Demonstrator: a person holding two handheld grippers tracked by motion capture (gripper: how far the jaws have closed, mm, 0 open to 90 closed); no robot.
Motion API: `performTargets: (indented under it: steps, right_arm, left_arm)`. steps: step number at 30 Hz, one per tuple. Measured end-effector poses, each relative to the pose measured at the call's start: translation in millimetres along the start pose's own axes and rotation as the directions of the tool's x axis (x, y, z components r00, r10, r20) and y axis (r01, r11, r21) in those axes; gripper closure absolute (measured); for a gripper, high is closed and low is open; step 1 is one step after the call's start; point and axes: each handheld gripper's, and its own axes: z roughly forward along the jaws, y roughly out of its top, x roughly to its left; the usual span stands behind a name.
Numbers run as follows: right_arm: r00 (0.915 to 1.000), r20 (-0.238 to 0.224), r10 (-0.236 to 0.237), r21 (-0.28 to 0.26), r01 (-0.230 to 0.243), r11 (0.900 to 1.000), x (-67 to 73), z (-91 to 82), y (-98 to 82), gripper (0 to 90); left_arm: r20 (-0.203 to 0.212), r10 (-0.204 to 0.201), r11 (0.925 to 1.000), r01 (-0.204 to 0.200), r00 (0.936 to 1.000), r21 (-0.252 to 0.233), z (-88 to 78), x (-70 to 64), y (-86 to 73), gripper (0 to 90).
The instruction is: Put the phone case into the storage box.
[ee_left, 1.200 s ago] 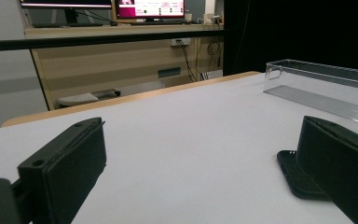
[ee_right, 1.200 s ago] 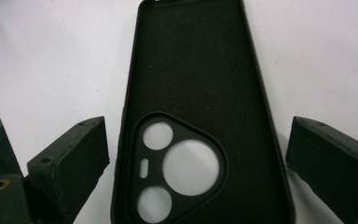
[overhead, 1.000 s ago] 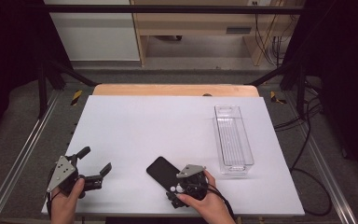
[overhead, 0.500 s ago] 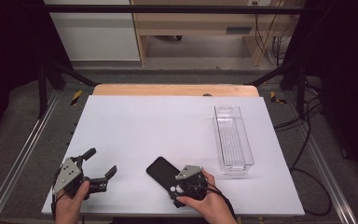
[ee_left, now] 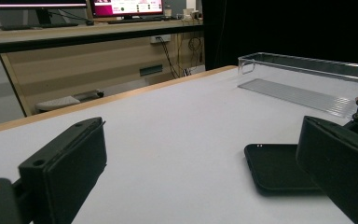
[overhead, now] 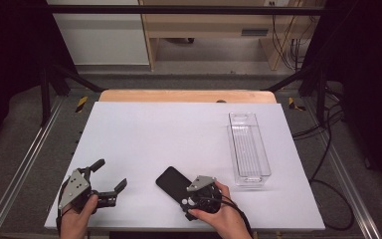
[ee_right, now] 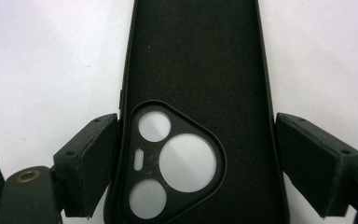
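The fingers (ee_right: 88,163) of the right gripper (overhead: 191,196) stand on either side of a black phone case (ee_right: 196,70), at the end with the triangular camera cutout (ee_right: 172,161). They have just been closing on it: one finger sits at the case's edge, the other still looks a sliver off, so I read this as a grip not yet made. The case lies flat on the white desk (overhead: 179,129), near the desk's front edge, with the clear plastic bin (overhead: 248,147) just beyond and to its right.

To finish well, I judge the fingers should close evenly across the case's width, square to its long sides, so the soft shell does not twist or slide out. Gripping low, close to the desk, should help, as should a light squeeze, since the thin walls probably buckle.

The left gripper (overhead: 107,181) rests well to the left of the case, its fingers (ee_left: 65,168) wide apart with nothing between them.
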Motion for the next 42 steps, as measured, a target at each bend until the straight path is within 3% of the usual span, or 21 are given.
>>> performTargets:
  steps: [12,20,29,36,42]
  right_arm:
    - [0.9993,0.022,0.029,-0.016,-0.028,0.999,-7.5,-8.0,-2.4,17.2]
    - [0.9995,0.022,0.023,-0.021,-0.023,1.0,-7.0,-8.4,3.6,17.6]
    - [0.9986,0.031,0.044,-0.046,-0.043,0.998,-13.7,-20.7,0.1,17.8]
    - [0.9994,0.017,0.03,-0.055,-0.029,0.998,-25.5,-37.4,19.2,17.9]
    - [0.9996,0.019,-0.02,-0.015,0.021,1.0,-40.6,-61.1,63.3,17.8]
  left_arm:
    - [0.014,0.032,0.9993,-0.032,0.9994,0.02,4.8,-4.8,-0.9,1.7]
    - [0.003,0.05,0.9987,-0.05,0.9987,0.01,-2.9,-4.0,0.3,1.7]
    - [0.015,0.083,0.996,-0.083,0.9965,0.031,8.1,-12.7,2.1,1.6]
    - [0.045,0.149,0.9874,-0.151,0.9878,0.048,25.1,-29.7,11.5,2.1]
    - [0.06,0.228,0.9725,-0.23,0.9718,0.034,50.0,-37.1,34.5,3.9]
